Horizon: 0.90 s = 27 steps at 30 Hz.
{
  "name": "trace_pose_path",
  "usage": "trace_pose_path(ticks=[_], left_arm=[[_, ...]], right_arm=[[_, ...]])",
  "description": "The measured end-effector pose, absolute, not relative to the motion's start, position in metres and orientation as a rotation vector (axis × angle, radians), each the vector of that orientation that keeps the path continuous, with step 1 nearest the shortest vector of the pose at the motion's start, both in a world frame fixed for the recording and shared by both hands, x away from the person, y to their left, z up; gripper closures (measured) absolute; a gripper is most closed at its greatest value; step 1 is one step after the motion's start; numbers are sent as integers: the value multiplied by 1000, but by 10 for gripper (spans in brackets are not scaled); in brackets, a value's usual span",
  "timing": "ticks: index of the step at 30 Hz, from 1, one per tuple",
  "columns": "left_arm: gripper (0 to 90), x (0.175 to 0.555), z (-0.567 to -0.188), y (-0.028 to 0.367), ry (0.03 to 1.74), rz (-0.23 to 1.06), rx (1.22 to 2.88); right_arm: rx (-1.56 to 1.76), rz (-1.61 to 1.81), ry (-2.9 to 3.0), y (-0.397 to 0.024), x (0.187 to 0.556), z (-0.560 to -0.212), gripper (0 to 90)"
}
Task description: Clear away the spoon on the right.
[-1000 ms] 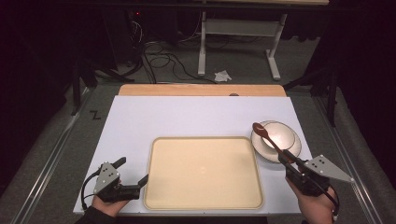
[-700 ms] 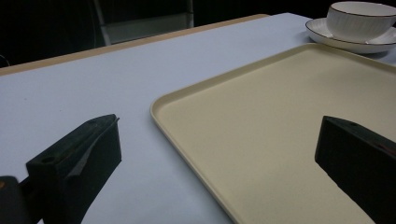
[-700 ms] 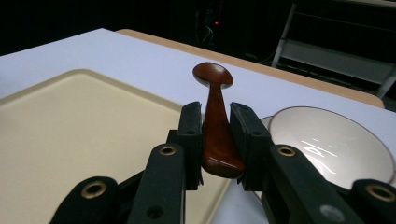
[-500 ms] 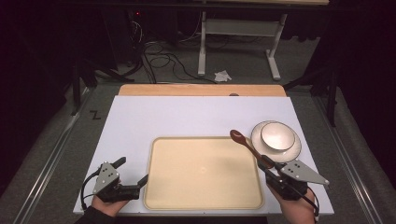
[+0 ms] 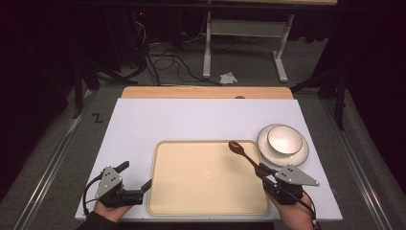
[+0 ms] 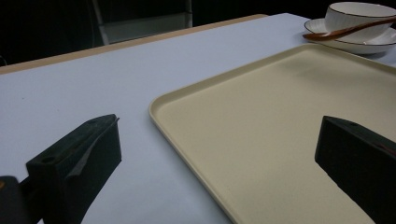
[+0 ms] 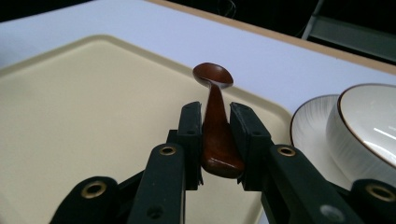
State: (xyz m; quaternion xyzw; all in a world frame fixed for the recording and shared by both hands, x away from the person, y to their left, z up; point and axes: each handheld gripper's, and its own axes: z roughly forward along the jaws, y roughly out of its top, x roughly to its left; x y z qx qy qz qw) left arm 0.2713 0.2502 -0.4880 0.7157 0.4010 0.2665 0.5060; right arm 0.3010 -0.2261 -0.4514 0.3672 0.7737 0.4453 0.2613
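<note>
White desk [image 5: 191,120] before us: our right claw [image 5: 262,171] grips a brown spoon [image 5: 243,153] by its handle, bowl ahead over the tray [image 5: 201,191]; our left claw [image 5: 136,179] gapes wide, straddling the tray's edge.

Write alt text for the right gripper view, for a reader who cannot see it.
The right gripper clamps the handle of a brown wooden spoon between its two black jaws, the bowl of the spoon pointing away over a beige tray. At the right edge, a white bowl sits on a white plate on the white table.
</note>
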Motion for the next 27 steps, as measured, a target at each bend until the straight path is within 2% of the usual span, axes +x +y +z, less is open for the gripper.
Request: trace_pose_path(ticks=[27], left_arm=[[9, 270, -488, 250, 961, 646, 1732]], right_arm=[[996, 1015, 2223, -218, 301, -487, 765]])
